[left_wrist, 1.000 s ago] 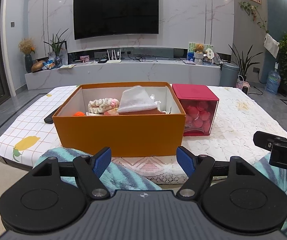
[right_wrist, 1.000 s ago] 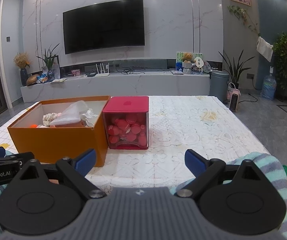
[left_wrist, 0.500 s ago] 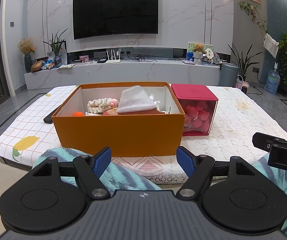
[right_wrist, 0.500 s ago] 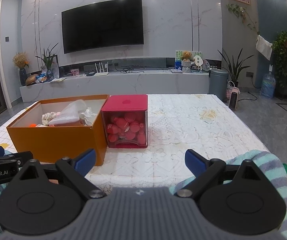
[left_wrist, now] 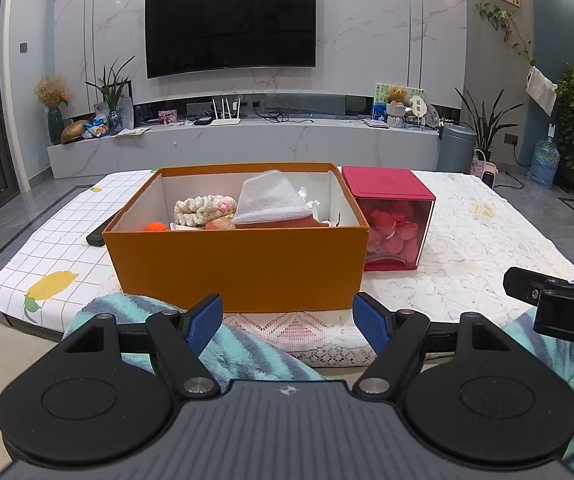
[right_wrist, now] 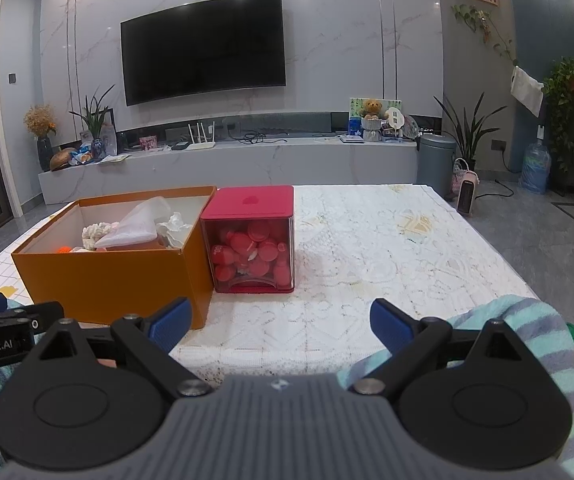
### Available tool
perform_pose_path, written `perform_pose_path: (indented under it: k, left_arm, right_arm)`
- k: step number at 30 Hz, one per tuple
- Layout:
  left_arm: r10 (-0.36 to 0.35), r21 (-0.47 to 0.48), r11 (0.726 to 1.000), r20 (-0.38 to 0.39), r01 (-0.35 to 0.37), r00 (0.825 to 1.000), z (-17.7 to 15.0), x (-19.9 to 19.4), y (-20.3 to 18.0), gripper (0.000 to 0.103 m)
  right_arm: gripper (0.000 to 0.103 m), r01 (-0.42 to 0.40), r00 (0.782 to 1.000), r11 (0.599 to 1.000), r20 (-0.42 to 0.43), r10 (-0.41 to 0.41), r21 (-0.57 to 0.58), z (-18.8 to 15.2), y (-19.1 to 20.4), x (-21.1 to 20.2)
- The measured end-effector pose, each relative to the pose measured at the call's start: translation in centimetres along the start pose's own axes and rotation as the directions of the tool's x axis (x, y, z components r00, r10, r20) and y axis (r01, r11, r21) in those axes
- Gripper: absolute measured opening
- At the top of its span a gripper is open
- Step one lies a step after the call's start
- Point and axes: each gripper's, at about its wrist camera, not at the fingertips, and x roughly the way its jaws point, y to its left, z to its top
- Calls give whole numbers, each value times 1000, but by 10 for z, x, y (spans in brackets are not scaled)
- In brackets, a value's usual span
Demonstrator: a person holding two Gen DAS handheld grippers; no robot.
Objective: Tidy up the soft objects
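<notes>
Left view, centre: orange box [left_wrist: 239, 268] on the table [left_wrist: 479, 240], already holding a crocheted piece [left_wrist: 203, 210], a white mesh pouch [left_wrist: 269, 200] and a small orange item [left_wrist: 157, 227]. Red-lidded container [left_wrist: 391, 216] touches its right side. Left gripper [left_wrist: 287, 320] and right gripper [right_wrist: 281, 322], both bottom centre: jaws apart, empty. Nothing soft loose on the table; task looks mostly done.
</notes>
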Motion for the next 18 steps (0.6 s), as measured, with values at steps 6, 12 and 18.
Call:
perform_pose_path:
  k: [6, 12, 18]
  left_arm:
    - [-3, 1, 1000, -1, 3, 1000, 0, -1, -1, 87]
    - [-6, 4, 1000, 3, 6, 1000, 1, -1, 0, 87]
    - [-16, 12, 1000, 10, 16, 1000, 2, -3, 0, 87]
  right_arm:
    - [94, 2, 1000, 1000, -5, -2, 0, -2, 0, 1]
    - [94, 3, 1000, 1000, -5, -3, -1, -2, 0, 1]
    - [94, 1, 1000, 1000, -8, -1, 1, -2, -2, -1]
